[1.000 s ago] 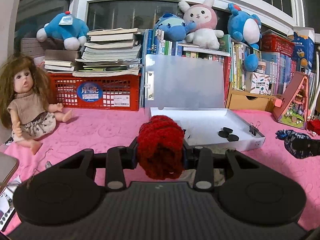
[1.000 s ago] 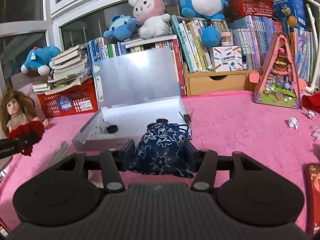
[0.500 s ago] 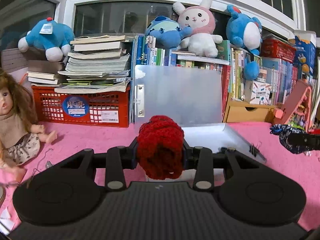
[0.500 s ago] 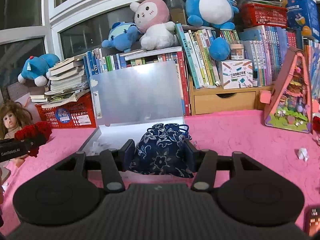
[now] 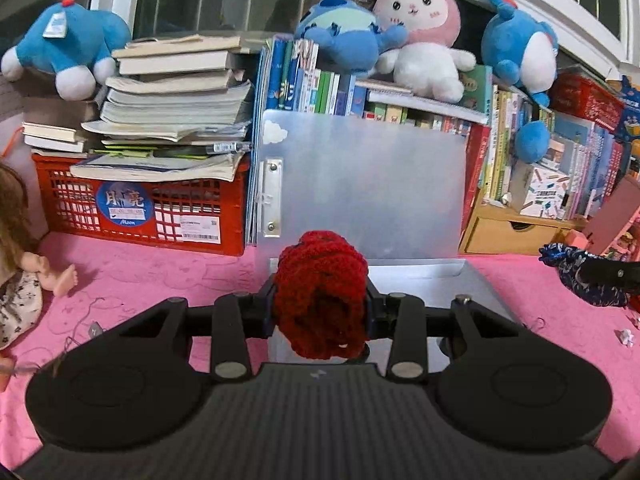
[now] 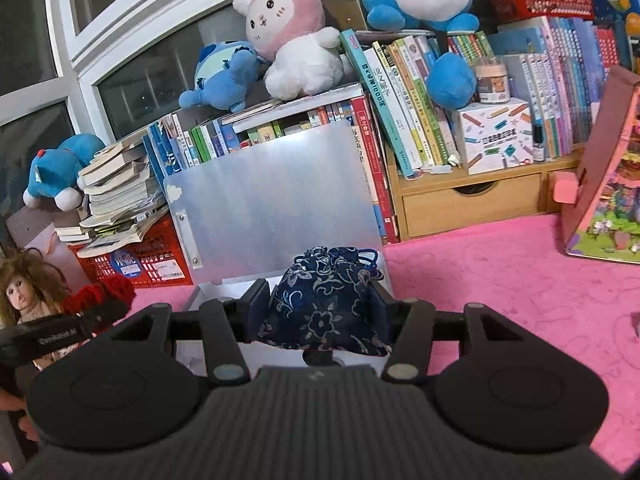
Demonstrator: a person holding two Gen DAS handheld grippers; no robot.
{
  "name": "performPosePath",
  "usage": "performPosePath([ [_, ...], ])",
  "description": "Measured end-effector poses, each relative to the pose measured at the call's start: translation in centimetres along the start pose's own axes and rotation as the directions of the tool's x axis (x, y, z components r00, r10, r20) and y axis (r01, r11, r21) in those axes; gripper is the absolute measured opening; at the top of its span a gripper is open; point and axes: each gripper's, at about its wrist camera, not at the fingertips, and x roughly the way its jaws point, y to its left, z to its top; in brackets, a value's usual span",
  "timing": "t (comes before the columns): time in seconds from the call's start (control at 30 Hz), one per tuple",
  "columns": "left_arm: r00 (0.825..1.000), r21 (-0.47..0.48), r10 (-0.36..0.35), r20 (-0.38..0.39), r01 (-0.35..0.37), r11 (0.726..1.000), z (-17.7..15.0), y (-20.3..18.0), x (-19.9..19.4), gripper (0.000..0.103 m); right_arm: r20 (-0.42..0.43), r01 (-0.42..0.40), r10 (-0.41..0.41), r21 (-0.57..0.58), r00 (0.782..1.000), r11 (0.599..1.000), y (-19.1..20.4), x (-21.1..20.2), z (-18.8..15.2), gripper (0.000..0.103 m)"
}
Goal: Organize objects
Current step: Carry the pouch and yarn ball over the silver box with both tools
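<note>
A red knitted bundle (image 5: 320, 294) is clamped between the pads of the left gripper (image 5: 320, 308), and a blue floral drawstring pouch (image 6: 326, 304) is pinched in the right gripper (image 6: 320, 312). Both are carried clear of the pink bench (image 6: 500, 280), just ahead of which the open white box (image 5: 452, 284) lies, its lid (image 5: 360, 180) propped upright, probably so that both can be dropped in.

Bright, even indoor light; sharp centre, fisheye bending at edges.

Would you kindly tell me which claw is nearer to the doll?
Left. The left claw, holding red yarn, is beside the doll; the right claw is farther away, over the box.
</note>
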Motion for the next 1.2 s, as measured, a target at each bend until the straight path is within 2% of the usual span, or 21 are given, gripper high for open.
performPosePath([
  [0.43,0.996,0.015,0.018,-0.086,-0.017,1.000,-0.6,-0.5,7.8,0.045,-0.036,-0.020,0.021,0.040,0.999,0.999,-1.0,7.3,-0.4,0.056],
  [0.67,0.991,0.042,0.043,-0.128,-0.037,0.998,-1.3,-0.8,11.2,0.045,-0.085,-0.013,0.017,0.041,0.996,0.999,-1.1,11.3,-1.1,0.056],
  [1.2,0.975,0.091,0.022,-0.222,-0.002,0.996,-2.0,-0.4,14.3,0.045,-0.175,0.058,-0.066,-0.048,0.982,0.997,0.1,15.9,-3.3,0.056],
])
